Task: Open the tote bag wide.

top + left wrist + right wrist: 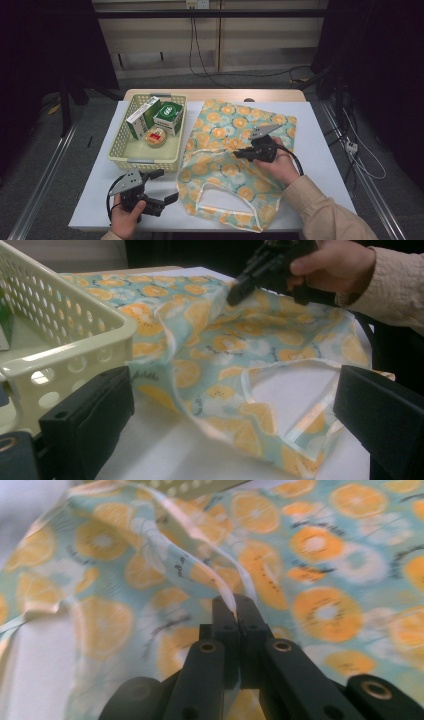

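High view: nearest the camera, bottom left of frame, the left claw sits in the person's left hand, jaws spread apart, nothing between them, parked on the white surface just below the basket. Basket holds two green-white boxes and a small round tin. The orange-print cloth bag lies mid-frame to lower right, flat at the top, bunched near the middle. The right claw sits over its centre left, pinching the fabric.

Left gripper view: own black jaws wide at bottom corners, empty. Basket wall at left. Bag across the centre, its mouth gaping toward the lens, white-trimmed rim showing. Right claw at top, tip down on a raised fold, cloth tented under it.

Right gripper view: jaws pressed together on a thin strip of the bag's white-edged rim, which runs up and left from the tips. Print slightly blurred.

Handling judgement: bag looks thin, light, fully limp; it will sag and fold wherever it isn't held, and one pinch point lifts only a peak. The stitched rim or the handle loop at lower centre gives the surest hold, being thicker and less slippery than the panel. Opposite rim is the likely spot for the left claw, to hold the mouth open. Not fragile.
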Demonstrator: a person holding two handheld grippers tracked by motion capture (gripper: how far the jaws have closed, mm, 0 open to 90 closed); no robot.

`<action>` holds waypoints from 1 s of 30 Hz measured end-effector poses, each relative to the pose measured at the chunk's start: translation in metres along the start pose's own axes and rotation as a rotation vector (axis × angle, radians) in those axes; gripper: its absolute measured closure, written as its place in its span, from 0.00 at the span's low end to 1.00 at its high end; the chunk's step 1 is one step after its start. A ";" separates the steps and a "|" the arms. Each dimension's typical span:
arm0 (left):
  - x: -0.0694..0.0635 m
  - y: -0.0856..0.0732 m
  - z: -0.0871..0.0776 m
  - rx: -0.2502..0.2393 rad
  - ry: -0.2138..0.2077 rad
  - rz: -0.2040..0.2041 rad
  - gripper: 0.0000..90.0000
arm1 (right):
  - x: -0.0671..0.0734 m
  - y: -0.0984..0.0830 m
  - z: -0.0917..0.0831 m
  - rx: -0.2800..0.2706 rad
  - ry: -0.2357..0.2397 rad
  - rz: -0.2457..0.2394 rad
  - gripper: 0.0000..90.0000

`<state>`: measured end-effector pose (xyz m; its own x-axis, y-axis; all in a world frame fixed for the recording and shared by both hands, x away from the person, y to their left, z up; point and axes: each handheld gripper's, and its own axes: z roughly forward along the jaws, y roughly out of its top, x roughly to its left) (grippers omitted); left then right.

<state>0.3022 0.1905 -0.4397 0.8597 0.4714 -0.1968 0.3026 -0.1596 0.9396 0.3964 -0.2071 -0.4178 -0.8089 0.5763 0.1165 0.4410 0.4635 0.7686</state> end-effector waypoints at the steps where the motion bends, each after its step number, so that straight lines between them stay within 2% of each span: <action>1: 0.000 0.000 0.000 0.000 -0.001 0.000 0.03 | -0.005 0.002 -0.001 -0.007 -0.012 0.004 1.00; 4: 0.001 -0.001 0.000 -0.002 -0.001 -0.004 0.03 | -0.018 0.002 0.003 -0.009 -0.048 0.019 1.00; 7: 0.001 -0.001 0.000 -0.002 -0.001 -0.004 0.03 | -0.026 -0.002 0.014 0.020 -0.071 0.028 1.00; 11: 0.002 -0.001 -0.001 -0.003 -0.001 -0.002 0.03 | -0.028 -0.008 0.027 0.041 -0.078 0.023 0.97; 16: 0.003 -0.001 -0.003 -0.003 0.002 -0.002 0.03 | -0.027 -0.013 0.033 0.043 -0.080 0.034 0.91; 18: 0.003 -0.001 -0.002 -0.003 0.002 -0.003 0.03 | -0.026 -0.016 0.035 0.045 -0.074 0.037 0.87; 21: 0.002 -0.001 -0.002 -0.003 0.002 -0.003 0.03 | -0.024 -0.018 0.038 0.069 -0.074 0.030 0.73; 23: 0.002 -0.001 -0.002 -0.003 0.002 -0.004 0.03 | -0.022 -0.020 0.038 0.058 -0.074 0.013 0.68; 26: 0.002 -0.001 -0.002 -0.004 0.002 -0.004 0.03 | -0.019 -0.021 0.040 0.048 -0.041 0.027 0.48; 27: 0.002 -0.001 -0.002 -0.003 0.002 -0.004 0.03 | -0.017 -0.022 0.040 0.052 -0.031 0.020 0.46; 30: 0.002 -0.001 -0.002 -0.001 0.002 -0.004 0.03 | -0.011 -0.022 0.040 0.071 -0.057 -0.034 0.46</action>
<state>0.3028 0.1929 -0.4406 0.8577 0.4736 -0.2001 0.3056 -0.1566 0.9392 0.4112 -0.1964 -0.4610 -0.8014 0.5957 0.0537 0.4416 0.5288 0.7248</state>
